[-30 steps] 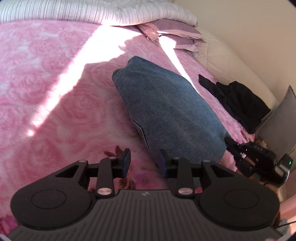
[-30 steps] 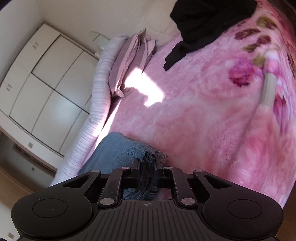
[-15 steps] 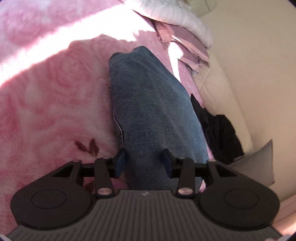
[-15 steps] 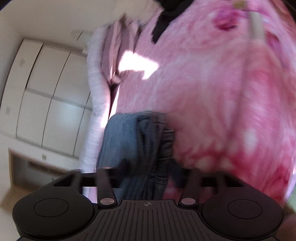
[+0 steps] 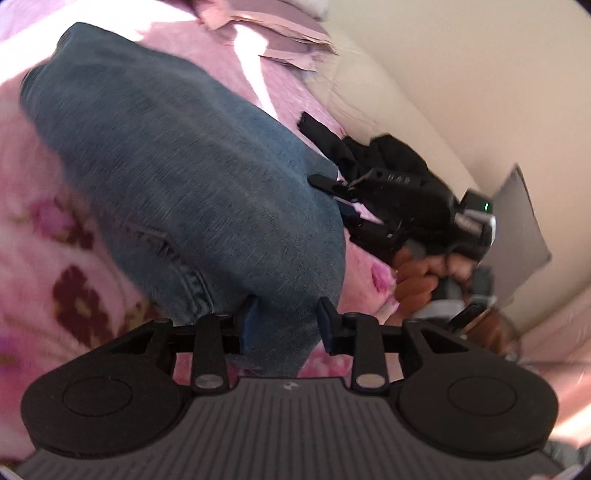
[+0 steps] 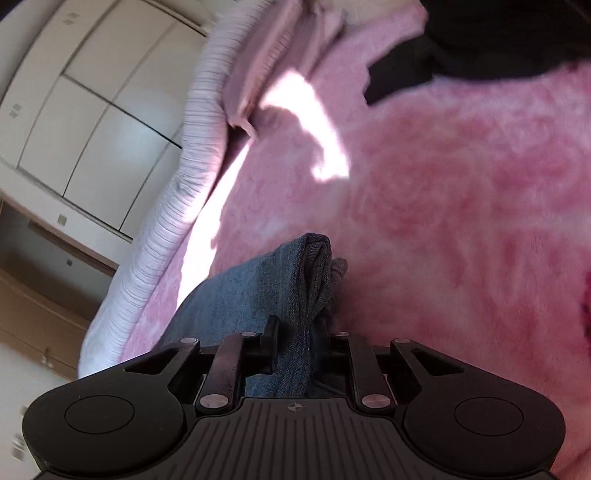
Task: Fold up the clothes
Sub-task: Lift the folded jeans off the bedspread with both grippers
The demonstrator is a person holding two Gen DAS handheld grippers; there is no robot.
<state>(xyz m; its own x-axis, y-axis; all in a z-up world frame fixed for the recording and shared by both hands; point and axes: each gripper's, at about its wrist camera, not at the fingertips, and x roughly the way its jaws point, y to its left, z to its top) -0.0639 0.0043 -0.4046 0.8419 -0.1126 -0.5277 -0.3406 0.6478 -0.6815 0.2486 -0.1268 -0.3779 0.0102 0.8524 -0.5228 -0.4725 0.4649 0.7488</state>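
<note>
Folded blue jeans (image 5: 184,166) lie on the pink blanket (image 5: 55,258). My left gripper (image 5: 288,319) has its jaws closing on the near end of the jeans, and denim fills the gap between both pads. In the right wrist view my right gripper (image 6: 301,332) is closing on a bunched fold of the jeans (image 6: 240,295), with the cloth pinched between its fingers. The right gripper (image 5: 332,201) also shows in the left wrist view at the right edge of the jeans, held by a person's hand (image 5: 424,273).
A black garment (image 5: 388,155) lies crumpled on the blanket beyond the jeans, near the cream wall; it shows too at the top of the right wrist view (image 6: 498,37). A striped pillow (image 6: 184,184), folded pink cloth (image 5: 277,33), a grey cushion (image 5: 517,229) and white wardrobe doors (image 6: 92,92) surround the bed.
My left gripper moved from beside the jeans onto their near end and took hold. My right gripper opened briefly, shifted along the jeans and closed on the fold again.
</note>
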